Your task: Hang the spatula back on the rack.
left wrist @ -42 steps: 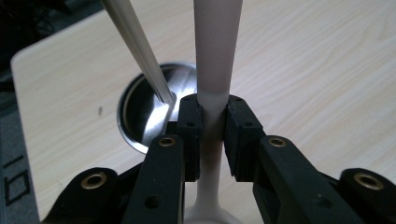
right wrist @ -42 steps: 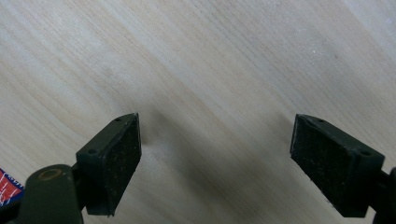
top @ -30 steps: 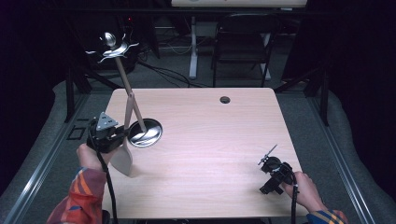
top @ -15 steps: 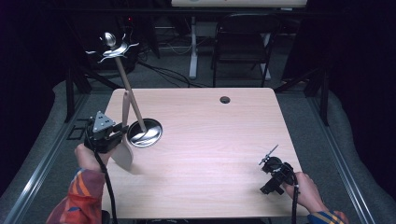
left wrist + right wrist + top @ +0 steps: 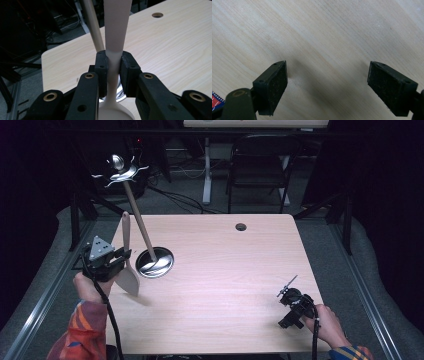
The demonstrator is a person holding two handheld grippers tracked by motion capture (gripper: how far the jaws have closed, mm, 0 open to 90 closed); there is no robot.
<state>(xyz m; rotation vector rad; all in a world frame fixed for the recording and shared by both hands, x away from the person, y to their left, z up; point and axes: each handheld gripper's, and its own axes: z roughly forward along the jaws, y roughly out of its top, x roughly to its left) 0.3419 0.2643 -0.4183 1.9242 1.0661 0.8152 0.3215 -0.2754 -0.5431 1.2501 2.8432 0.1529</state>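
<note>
A pale wooden spatula [image 5: 127,265] stands nearly upright at the table's left edge, blade down, handle up. My left gripper [image 5: 116,262] is shut on its neck; the left gripper view has the spatula [image 5: 115,30] pinched between the two pads [image 5: 102,70]. Just right of it stands a utensil stand [image 5: 150,255]: a round metal base, a leaning wooden pole [image 5: 93,25] and curled metal hooks on top [image 5: 120,170]. My right gripper [image 5: 289,307] rests low at the table's front right, jaws wide open over bare wood [image 5: 327,67], holding nothing.
The light wooden table [image 5: 230,285] has a small cable hole [image 5: 241,226] near its far edge. A dark chair [image 5: 257,165] and a white desk leg stand behind the table. Metal rails run along both sides on the floor.
The left gripper has lifted and swung the spatula more upright, its handle now rising beside the stand's pole. The right gripper has barely shifted.
</note>
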